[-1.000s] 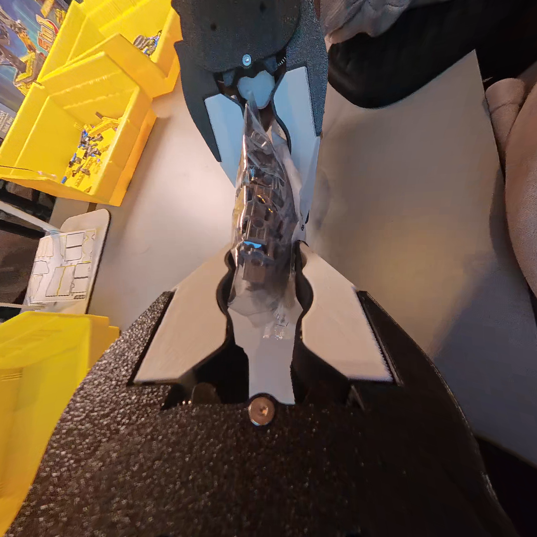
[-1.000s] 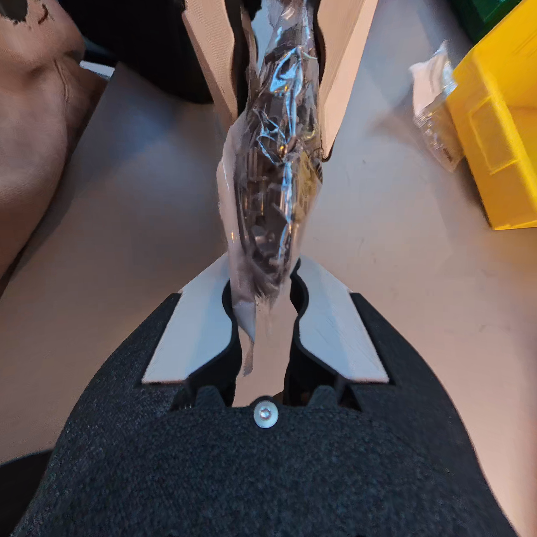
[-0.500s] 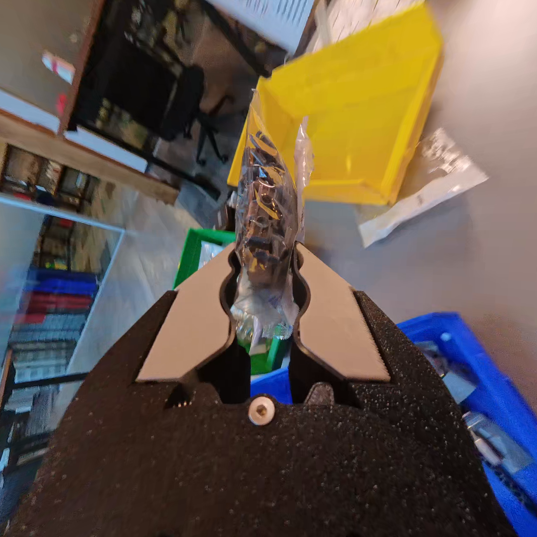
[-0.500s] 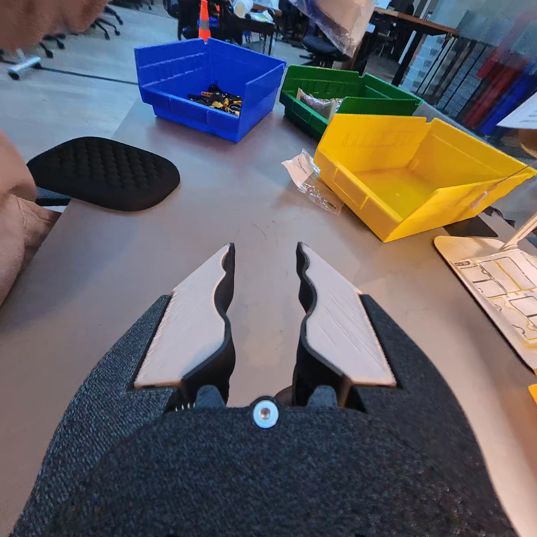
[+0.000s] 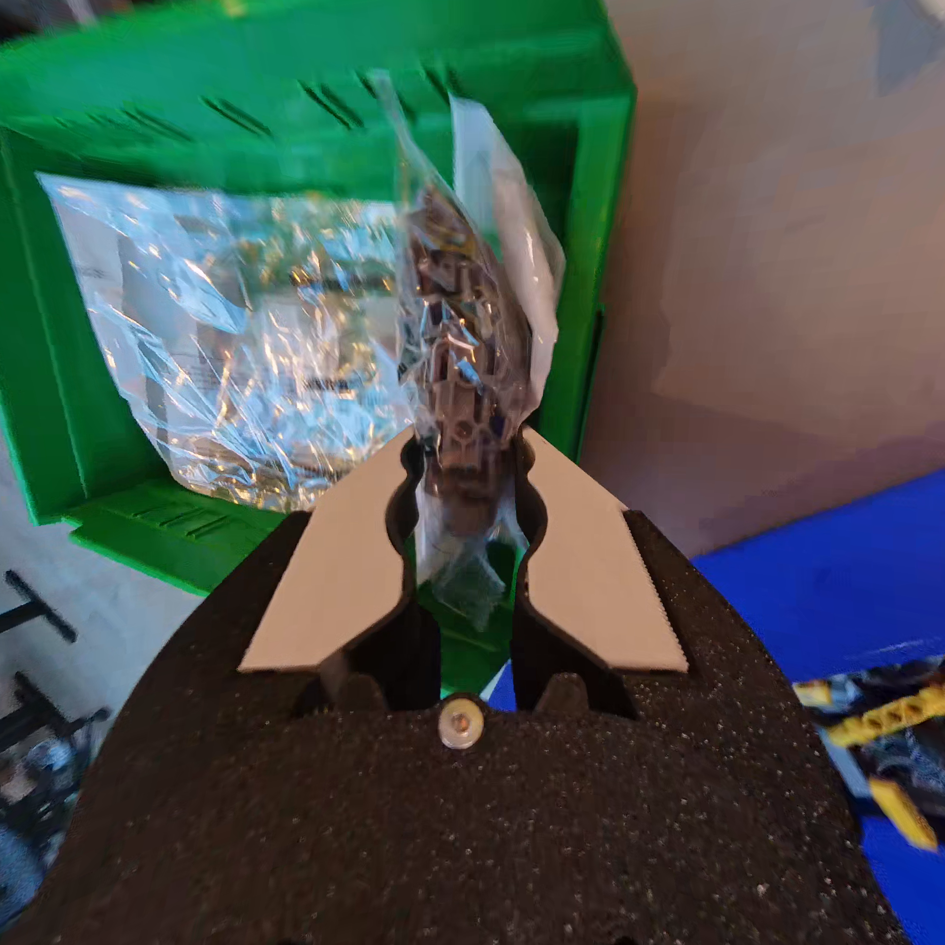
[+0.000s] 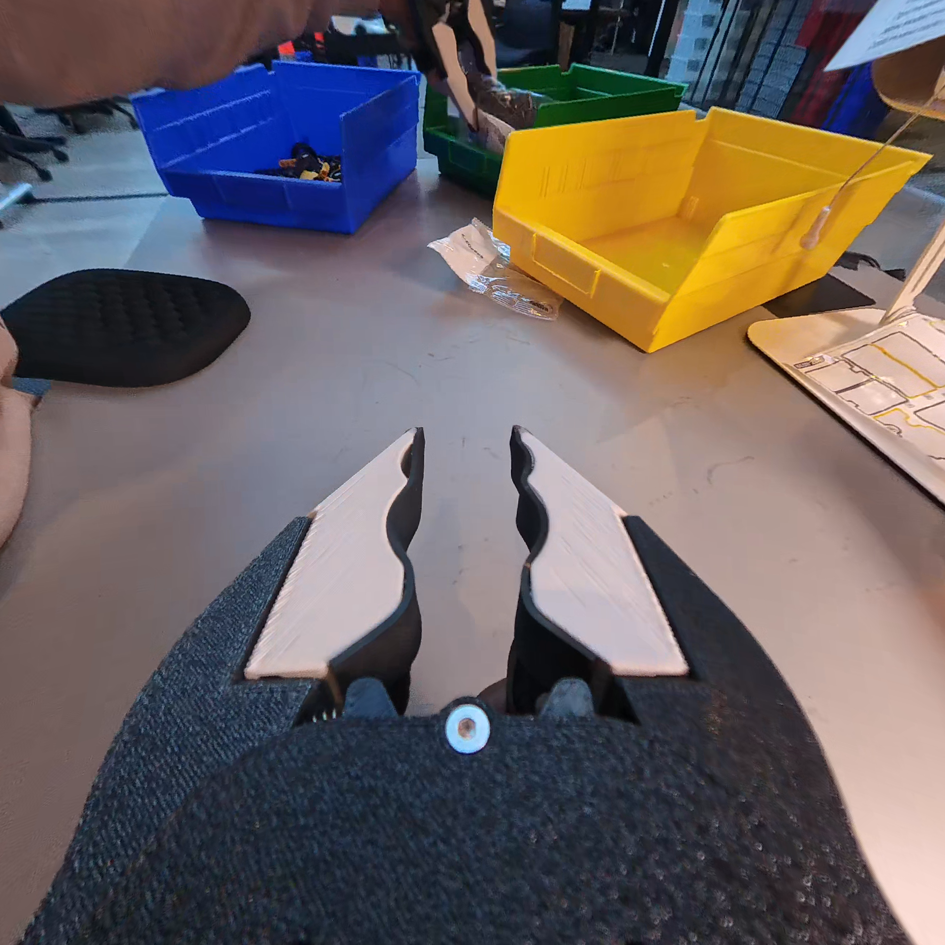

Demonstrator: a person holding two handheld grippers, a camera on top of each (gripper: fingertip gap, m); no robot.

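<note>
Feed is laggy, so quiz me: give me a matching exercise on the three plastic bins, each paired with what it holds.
Things:
1. blue plastic bin
2. green plastic bin
3. yellow plastic bin

States:
A. nothing inside
B. crinkled clear plastic bag lying inside
C. small black and yellow parts

Pairs: 1-C, 2-B, 3-A

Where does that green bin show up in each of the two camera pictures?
Left wrist view: the green bin fills the upper left, right behind the bag of parts held in the left gripper.
Right wrist view: the green bin sits far back, top centre, behind the yellow bin.
Shared landmark: the blue bin, beside the green one in both.
</note>
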